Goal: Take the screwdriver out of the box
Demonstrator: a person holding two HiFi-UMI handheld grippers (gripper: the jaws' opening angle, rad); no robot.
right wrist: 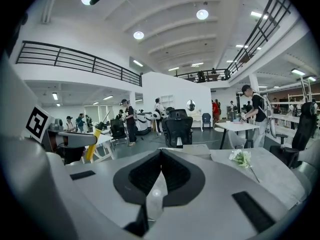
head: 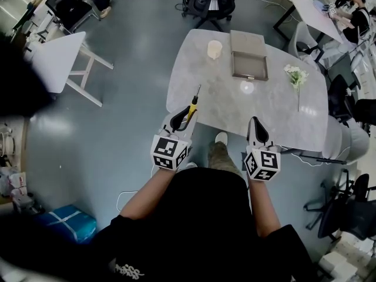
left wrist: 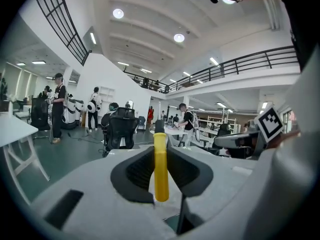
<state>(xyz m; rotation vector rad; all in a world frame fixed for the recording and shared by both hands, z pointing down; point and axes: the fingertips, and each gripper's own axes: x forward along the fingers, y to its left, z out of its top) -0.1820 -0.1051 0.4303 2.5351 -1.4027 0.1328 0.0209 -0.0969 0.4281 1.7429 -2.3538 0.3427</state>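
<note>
Two grippers: left gripper [head: 184, 119] jaws clamp screwdriver [left wrist: 160, 169] handle; right gripper [right wrist: 160, 153] jaws closed, empty. Risk: narrow pinch, shaft projecting beyond jaws; tool may pivot, drop.

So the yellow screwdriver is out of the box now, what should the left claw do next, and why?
Probably lower the left claw and lay the screwdriver on the table just ahead. It is clamped in that claw, clear of the open box, over the table's near edge, so only setting it down seems left.
</note>
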